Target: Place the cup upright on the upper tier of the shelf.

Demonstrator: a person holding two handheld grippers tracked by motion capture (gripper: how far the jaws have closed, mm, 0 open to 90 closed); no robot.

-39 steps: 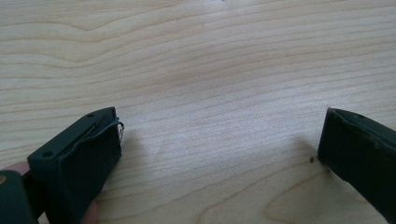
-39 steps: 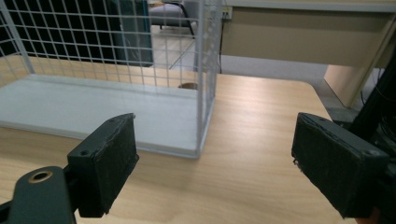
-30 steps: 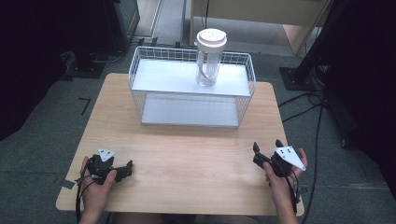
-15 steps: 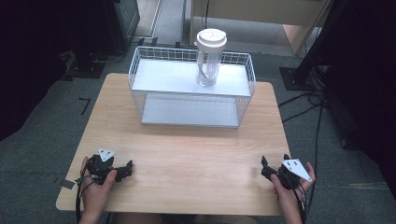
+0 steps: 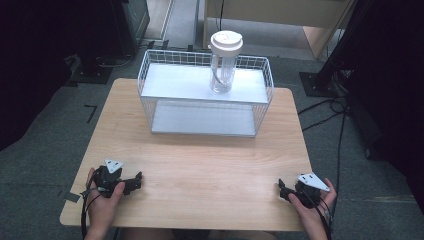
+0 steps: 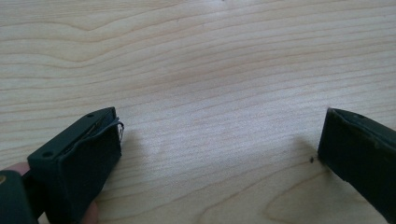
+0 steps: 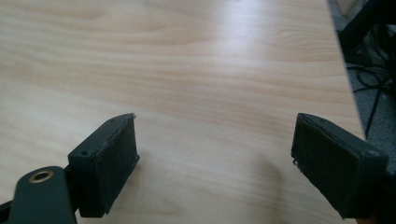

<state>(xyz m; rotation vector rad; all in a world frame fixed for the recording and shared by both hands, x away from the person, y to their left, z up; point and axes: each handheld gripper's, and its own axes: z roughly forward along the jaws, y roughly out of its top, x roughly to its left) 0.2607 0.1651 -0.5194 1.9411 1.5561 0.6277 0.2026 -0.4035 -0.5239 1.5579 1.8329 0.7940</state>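
Surface (image 5: 200, 165): pale wood, bare across its near half, so I have free room for both hands.
Wire basket (image 5: 150, 75): white, two-tiered, set at the far middle of the surface; its open front faces me, which I judge leaves the lower shelf reachable from my side.
Bottle (image 5: 225, 62): clear, white lid, upright on the basket's upper shelf toward its right; well apart from both hands. I take it as the piece to be handled, being the one loose item there.
Left gripper (image 5: 135, 181): resting low at the near left corner, pointed inward along the surface.
Left fingers (image 6: 79, 163): spread wide; bare wood between them, nothing held.
Right gripper (image 5: 282, 190): low at the near right corner, pointed inward.
Right fingers (image 7: 109, 163): spread apart; wood grain between them, nothing pinched. The surface's edge and floor cables (image 7: 369, 70) lie off to one side.
Judgement: both hands parked at rest, clear of the basket.
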